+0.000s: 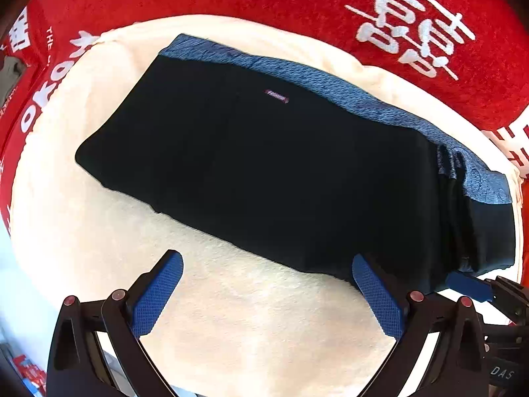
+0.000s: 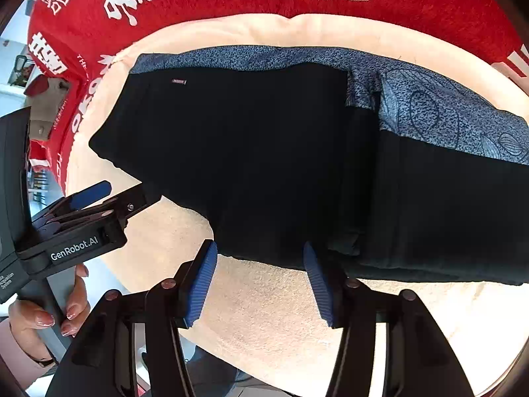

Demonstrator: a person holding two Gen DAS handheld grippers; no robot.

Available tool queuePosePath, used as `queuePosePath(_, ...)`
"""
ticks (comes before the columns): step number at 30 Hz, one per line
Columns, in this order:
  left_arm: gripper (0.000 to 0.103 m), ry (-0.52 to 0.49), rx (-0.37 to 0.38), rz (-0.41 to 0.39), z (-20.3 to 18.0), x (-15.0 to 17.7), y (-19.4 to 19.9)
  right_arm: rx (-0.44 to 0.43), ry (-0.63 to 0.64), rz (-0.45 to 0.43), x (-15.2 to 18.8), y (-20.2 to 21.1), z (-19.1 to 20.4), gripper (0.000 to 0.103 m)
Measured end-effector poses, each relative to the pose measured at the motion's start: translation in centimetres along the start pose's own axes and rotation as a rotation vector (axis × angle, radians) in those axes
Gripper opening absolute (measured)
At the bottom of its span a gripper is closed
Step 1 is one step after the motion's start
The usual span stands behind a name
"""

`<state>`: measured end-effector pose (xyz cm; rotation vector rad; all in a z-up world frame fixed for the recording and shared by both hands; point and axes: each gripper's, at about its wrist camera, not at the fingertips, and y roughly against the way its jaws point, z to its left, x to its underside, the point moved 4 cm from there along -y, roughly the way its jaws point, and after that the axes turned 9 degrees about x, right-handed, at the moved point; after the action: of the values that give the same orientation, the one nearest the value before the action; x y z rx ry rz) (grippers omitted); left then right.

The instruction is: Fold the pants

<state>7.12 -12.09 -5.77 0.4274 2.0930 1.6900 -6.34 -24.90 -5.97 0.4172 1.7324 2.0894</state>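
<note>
Now the pants (image 1: 264, 165) lie folded into a long dark bundle on a cream towel (image 1: 248, 314), with a red blanket (image 1: 297, 0) under it all. They sit just ahead of both grippers. A blue patterned strip (image 1: 330, 89) runs along the far edge, away from the grippers.

The left gripper (image 1: 266, 292) points down with its blue pads spread wide. Nothing is between them, only bare towel. One pad is right by the near edge of the pants.

The right gripper (image 2: 259, 281) is apart too, not as wide. Its pads (image 2: 201, 284) stand at the near edge of the dark cloth, but they do not squeeze it. I think both are let go so the fold can rest flat.

Only the right view shows the hand (image 2: 49, 311) holding the left gripper's handle, and the leaf drawings on the blue strip. Only the left view shows how empty the left gripper is.
</note>
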Motion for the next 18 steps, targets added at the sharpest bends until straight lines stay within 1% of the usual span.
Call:
queuePosePath(6,0.103,0.043,0.008,-0.004,1.8,0.3,0.1,0.027,0.038,0.016,-0.2,-0.6,1.4,0.062)
queuePosePath(12,0.103,0.081,0.029,-0.031,4.4,-0.2,0.6,0.049,0.059,0.005,-2.0,-1.2,3.1,0.062)
queuePosePath(13,0.103,0.085,0.029,-0.033,4.8,-0.4,0.6,0.056,0.062,0.005,-2.5,-1.5,3.5,0.063)
queuePosePath(15,0.103,0.091,0.027,-0.031,5.8,-0.7,0.5,0.068,0.070,0.014,-2.8,-2.1,3.9,0.069)
queuePosePath(18,0.103,0.106,0.035,-0.040,7.0,-1.2,0.5,0.100,0.076,0.038,-2.7,-3.2,4.3,0.070)
